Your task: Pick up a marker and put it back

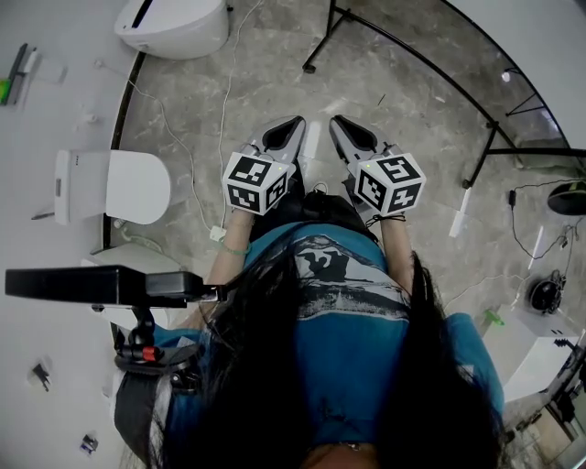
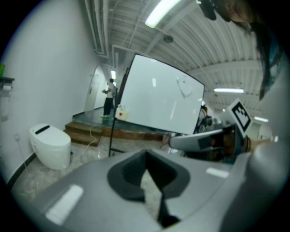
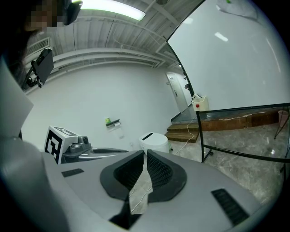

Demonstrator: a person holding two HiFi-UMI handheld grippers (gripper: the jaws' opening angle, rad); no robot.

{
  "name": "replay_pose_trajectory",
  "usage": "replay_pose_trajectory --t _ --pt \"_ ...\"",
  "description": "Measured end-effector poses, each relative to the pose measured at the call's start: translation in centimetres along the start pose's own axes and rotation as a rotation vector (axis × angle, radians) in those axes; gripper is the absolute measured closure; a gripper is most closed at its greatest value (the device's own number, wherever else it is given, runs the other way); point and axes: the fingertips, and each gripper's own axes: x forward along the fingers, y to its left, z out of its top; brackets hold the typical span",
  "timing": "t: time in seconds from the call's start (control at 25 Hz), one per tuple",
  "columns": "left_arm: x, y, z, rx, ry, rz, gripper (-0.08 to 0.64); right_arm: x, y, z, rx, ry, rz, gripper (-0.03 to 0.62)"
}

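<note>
Both grippers are held side by side in front of my chest, pointing forward over the marble floor. The left gripper (image 1: 295,124) (image 2: 146,153) is shut, its dark pads meeting at the tips with nothing between them. To its right, the right gripper (image 1: 337,122) (image 3: 145,153) is shut and empty too. A large whiteboard (image 2: 158,97) (image 3: 235,63) on a black stand (image 1: 412,50) is ahead to the right. A slim white stick (image 1: 460,212) hangs near the stand's leg; I cannot tell whether it is a marker. No marker is held.
A white rounded unit (image 1: 174,26) (image 2: 50,145) sits by the left wall, which carries a small shelf with a green item (image 3: 108,121). A white seat (image 1: 128,183) and a black bar (image 1: 92,284) are at my left. Cables trail over the floor (image 1: 197,174).
</note>
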Motion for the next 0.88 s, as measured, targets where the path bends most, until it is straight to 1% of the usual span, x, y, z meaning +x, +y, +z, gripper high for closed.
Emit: replay_pose_trajectory --t 0.16,0.44,0.64,0.88 --pt "-0.2 -0.3 0.0 0.006 -0.002 0.002 0.558 -0.5 0.0 -0.1 -0.001 -0.007 -0.004 0.561" --pt "0.5 -0.3 0.5 0.013 0.0 -0.004 0.558 -0.9 -1.2 0.3 0.009 -0.017 -0.029 0.561" --pt "1.1 -0.7 0.5 0.018 0.001 -0.006 0.558 -1.3 -1.9 0.3 0.011 -0.022 -0.031 0.561" --pt "0.9 -0.1 0.9 0.016 0.001 -0.002 0.558 -0.7 -1.5 0.7 0.008 -0.017 -0.028 0.561"
